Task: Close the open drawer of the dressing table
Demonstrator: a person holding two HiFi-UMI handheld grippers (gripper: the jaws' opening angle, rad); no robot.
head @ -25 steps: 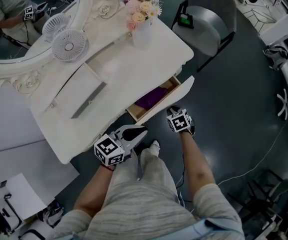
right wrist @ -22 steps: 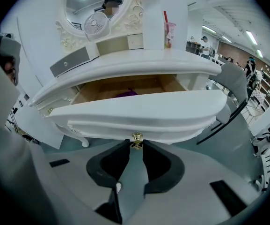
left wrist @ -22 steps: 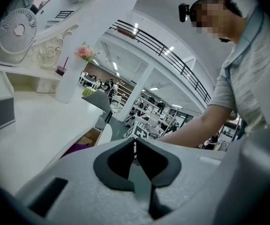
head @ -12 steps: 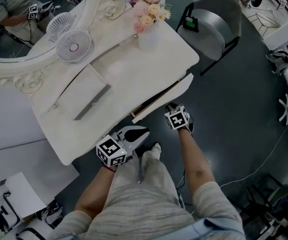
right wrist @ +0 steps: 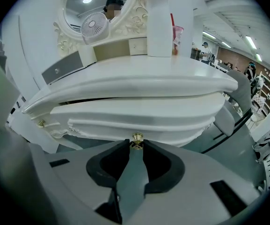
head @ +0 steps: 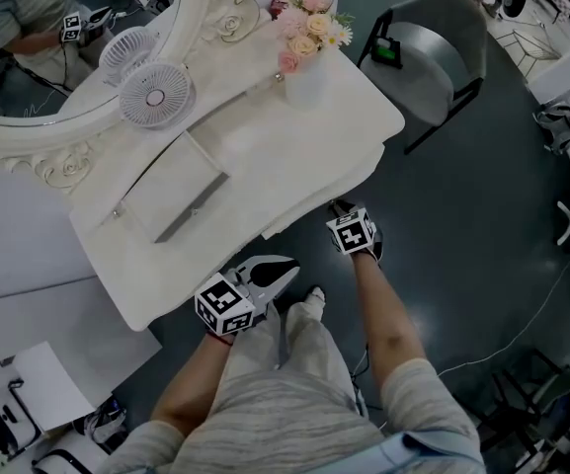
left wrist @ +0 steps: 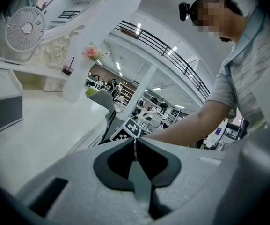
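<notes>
Right gripper view has the right gripper (right wrist: 135, 146) clamped on the little gold knob (right wrist: 137, 137), with the drawer (right wrist: 139, 118) just ahead of its tips, tucked under the table top (right wrist: 125, 81). Meanwhile the left gripper (left wrist: 135, 142) has its jaws together, empty.

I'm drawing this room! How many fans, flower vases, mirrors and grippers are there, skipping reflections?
White fan: 1
Flower vase: 1
Oval mirror: 1
Grippers: 2, left gripper and right gripper
Total: 5
</notes>
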